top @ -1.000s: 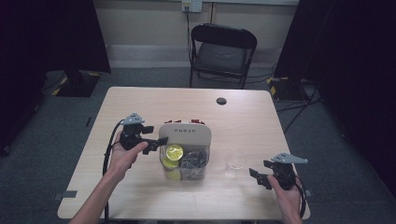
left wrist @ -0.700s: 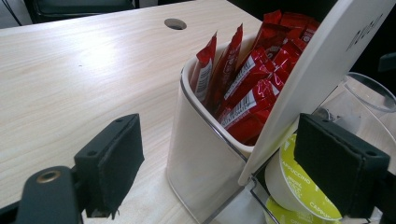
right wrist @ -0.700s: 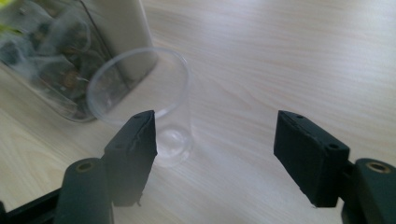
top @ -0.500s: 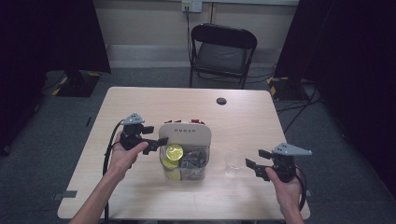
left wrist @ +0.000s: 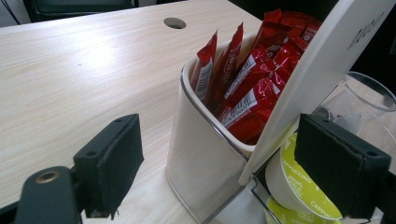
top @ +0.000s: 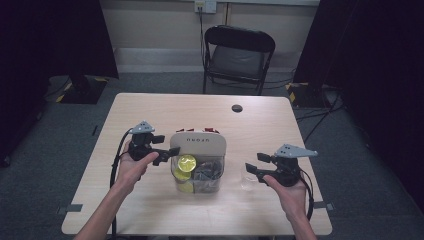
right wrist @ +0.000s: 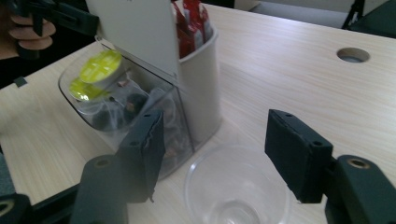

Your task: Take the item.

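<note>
A white and clear organiser (top: 197, 160) stands mid-table, its white bin full of red sachets (left wrist: 247, 88) and its clear front holding yellow-lidded capsules (top: 186, 162). My left gripper (top: 167, 154) sits at the organiser's left side. Its jaws are apart in the left gripper view (left wrist: 224, 168), the bin's corner beyond them and no pad pressing on it. An empty clear plastic cup (right wrist: 238, 191) stands just right of the organiser. My right gripper (right wrist: 219, 158) hovers over the cup. Its jaws have just been closing but remain open, with the cup's rim below and between the pads, untouched.
The organiser's white lid panel (left wrist: 322, 70) leans up between bin and capsule compartment. A round cable hole (top: 237, 108) lies at the table's far side. A black folding chair (top: 239, 52) stands behind the table. Bare wood (top: 145, 210) lies in front of the organiser.
My right gripper has risen and moved left toward the cup, its jaws narrowing. The left gripper and the organiser have stayed where they were.
</note>
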A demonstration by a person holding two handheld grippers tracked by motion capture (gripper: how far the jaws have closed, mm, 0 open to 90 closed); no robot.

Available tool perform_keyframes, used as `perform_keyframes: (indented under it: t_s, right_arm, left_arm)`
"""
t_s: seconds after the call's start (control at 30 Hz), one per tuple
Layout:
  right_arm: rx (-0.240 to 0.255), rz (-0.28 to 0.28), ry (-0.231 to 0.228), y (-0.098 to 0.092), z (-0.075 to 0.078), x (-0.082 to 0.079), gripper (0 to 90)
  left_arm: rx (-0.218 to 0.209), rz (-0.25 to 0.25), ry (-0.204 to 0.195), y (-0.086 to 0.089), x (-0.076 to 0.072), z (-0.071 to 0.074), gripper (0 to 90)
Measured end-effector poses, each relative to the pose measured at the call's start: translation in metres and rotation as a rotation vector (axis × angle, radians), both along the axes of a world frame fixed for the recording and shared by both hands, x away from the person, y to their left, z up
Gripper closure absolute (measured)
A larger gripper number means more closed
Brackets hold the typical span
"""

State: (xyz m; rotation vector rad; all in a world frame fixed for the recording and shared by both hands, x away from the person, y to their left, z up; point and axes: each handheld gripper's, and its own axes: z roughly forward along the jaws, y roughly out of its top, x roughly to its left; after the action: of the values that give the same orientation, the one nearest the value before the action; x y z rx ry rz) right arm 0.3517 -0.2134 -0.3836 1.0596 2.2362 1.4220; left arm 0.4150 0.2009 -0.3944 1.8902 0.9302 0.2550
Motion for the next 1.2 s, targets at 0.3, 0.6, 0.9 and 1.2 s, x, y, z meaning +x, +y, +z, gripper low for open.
perform_keyframes:
  t_s: [0.3,0.6,0.9,1.2]
  right_arm:
    - [0.000,0.055,0.013,0.028,0.000,0.008,40.6]
    - [0.017,0.119,0.005,0.056,0.003,0.013,47.7]
    - [0.003,0.230,0.032,0.087,-0.005,0.021,59.8]
    - [-0.027,0.272,0.061,0.110,-0.016,0.033,62.4]
  left_arm:
    - [0.008,0.004,-0.002,0.000,0.000,0.000,15.3]
    - [-0.001,-0.002,-0.008,0.001,0.000,0.000,15.4]
    - [0.001,0.000,-0.006,0.002,0.000,0.000,15.0]
    - [0.002,-0.002,-0.005,0.003,0.000,0.000,15.2]
